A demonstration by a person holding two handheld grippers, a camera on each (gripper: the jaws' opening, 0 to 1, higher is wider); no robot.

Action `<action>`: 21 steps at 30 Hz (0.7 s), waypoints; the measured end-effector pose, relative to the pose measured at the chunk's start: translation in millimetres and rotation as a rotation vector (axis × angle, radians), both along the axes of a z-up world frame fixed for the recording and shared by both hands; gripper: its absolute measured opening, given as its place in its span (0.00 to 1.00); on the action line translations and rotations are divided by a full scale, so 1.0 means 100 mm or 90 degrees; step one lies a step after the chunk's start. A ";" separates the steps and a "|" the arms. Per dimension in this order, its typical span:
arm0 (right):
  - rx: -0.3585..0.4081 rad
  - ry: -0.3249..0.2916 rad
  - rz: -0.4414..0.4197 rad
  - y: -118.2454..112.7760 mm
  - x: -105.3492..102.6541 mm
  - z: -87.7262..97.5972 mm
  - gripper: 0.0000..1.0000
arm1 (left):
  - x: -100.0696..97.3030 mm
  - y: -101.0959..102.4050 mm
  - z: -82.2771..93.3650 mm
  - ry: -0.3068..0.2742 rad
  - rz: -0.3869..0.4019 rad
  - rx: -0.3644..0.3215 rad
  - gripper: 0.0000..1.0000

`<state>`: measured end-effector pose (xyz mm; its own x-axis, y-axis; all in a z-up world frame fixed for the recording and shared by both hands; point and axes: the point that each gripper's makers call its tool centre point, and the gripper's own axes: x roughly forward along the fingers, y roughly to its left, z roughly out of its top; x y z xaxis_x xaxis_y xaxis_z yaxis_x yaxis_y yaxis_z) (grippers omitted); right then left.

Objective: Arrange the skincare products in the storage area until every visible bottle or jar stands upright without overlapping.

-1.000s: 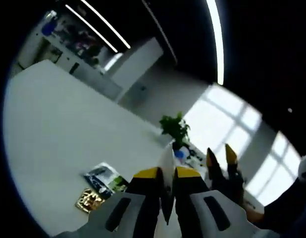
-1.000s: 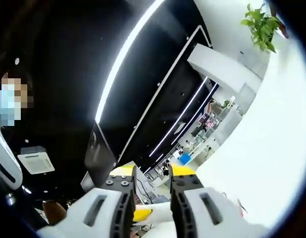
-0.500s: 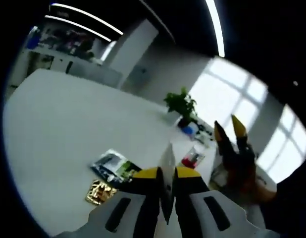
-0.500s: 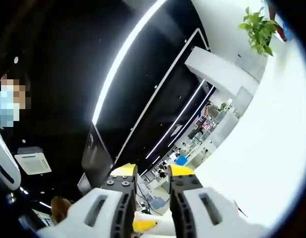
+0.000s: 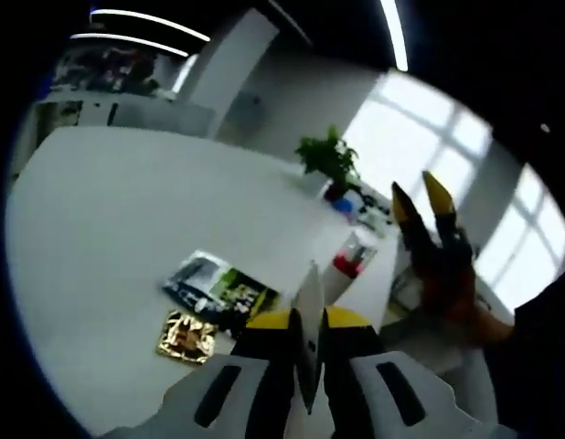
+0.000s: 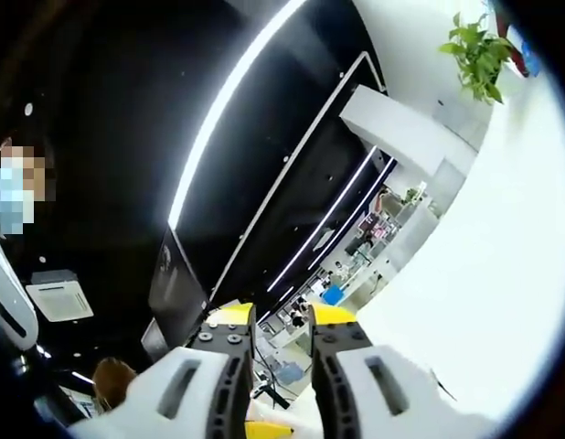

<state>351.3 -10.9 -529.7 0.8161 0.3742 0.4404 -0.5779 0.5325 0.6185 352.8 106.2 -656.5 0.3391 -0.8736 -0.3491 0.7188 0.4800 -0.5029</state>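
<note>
In the left gripper view my left gripper (image 5: 308,322) is shut on a thin white flat packet (image 5: 310,285) that stands edge-on between the jaws. On the white table (image 5: 109,219) lie a dark and green sachet (image 5: 218,286) and a gold sachet (image 5: 186,335). A small red and white item (image 5: 349,260) stands farther back. My right gripper (image 5: 418,194) rises at the right of that view, yellow tips apart and pointing up, off the table. In the right gripper view the right gripper (image 6: 270,320) is open, nothing between its jaws, facing the ceiling.
A potted plant (image 5: 328,157) and a blue object (image 5: 348,204) stand at the table's far end, before bright windows (image 5: 429,137). The plant (image 6: 476,53) also appears in the right gripper view, with shelving (image 6: 374,229) beyond the table and a person (image 6: 109,380) low at left.
The left gripper view has tipped down toward the table, so the sachets and the red item sit fuller in view. The right gripper view has barely shifted. Both grips are unchanged.
</note>
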 end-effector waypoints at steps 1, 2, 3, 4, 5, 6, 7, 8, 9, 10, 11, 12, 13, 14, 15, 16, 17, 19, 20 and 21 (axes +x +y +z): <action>-0.001 0.001 -0.001 0.00 0.00 0.00 0.23 | 0.00 0.00 -0.01 -0.003 -0.005 0.007 0.05; -0.001 0.001 -0.001 0.00 0.00 0.00 0.23 | -0.01 0.00 -0.02 -0.006 -0.009 0.013 0.05; -0.001 0.002 0.000 0.00 0.00 -0.01 0.23 | -0.02 0.00 -0.03 -0.002 -0.012 0.017 0.05; -0.001 0.002 0.001 0.01 0.01 -0.01 0.23 | -0.03 -0.01 -0.04 -0.001 -0.015 0.019 0.05; -0.001 0.003 0.002 0.01 0.01 -0.01 0.23 | -0.06 -0.03 -0.04 -0.002 -0.021 0.026 0.05; -0.001 0.004 0.003 0.01 0.01 -0.02 0.23 | -0.08 -0.03 -0.05 -0.004 -0.029 0.032 0.05; 0.000 0.004 0.007 0.02 0.01 -0.01 0.22 | -0.08 -0.03 -0.06 -0.001 -0.031 0.035 0.05; 0.001 0.003 0.008 0.02 0.00 -0.01 0.22 | -0.09 -0.03 -0.07 -0.002 -0.035 0.040 0.05; 0.003 0.000 0.008 0.02 0.00 0.00 0.21 | -0.09 -0.03 -0.09 -0.008 -0.042 0.054 0.05; 0.002 -0.002 0.007 0.02 0.00 0.00 0.22 | -0.10 -0.03 -0.11 -0.010 -0.043 0.060 0.05; 0.000 -0.004 0.004 0.01 0.00 0.00 0.22 | -0.10 -0.03 -0.14 -0.012 -0.047 0.072 0.05; 0.001 -0.003 0.004 0.01 0.00 0.00 0.22 | -0.11 -0.03 -0.16 -0.012 -0.049 0.079 0.05; 0.003 -0.001 0.004 0.01 0.00 0.00 0.22 | -0.12 -0.04 -0.16 -0.012 -0.049 0.082 0.05; 0.004 0.000 0.004 0.00 0.00 -0.01 0.22 | -0.14 -0.05 -0.16 -0.013 -0.049 0.084 0.05; 0.004 0.000 0.003 0.00 0.01 0.00 0.22 | -0.15 -0.06 -0.17 -0.011 -0.048 0.086 0.05; 0.004 0.000 0.003 0.00 0.01 0.00 0.22 | -0.15 -0.06 -0.17 -0.012 -0.047 0.087 0.05; 0.006 0.001 0.004 0.00 0.01 -0.01 0.22 | -0.15 -0.06 -0.16 -0.016 -0.047 0.090 0.05; 0.006 0.002 0.003 0.00 0.01 -0.01 0.22 | -0.14 -0.06 -0.16 -0.022 -0.043 0.089 0.05; 0.006 0.002 0.003 0.00 0.01 -0.01 0.22 | -0.12 -0.04 -0.16 -0.025 -0.038 0.093 0.05; 0.005 0.002 0.002 -0.01 0.01 -0.01 0.22 | -0.07 0.00 -0.17 -0.023 -0.037 0.091 0.05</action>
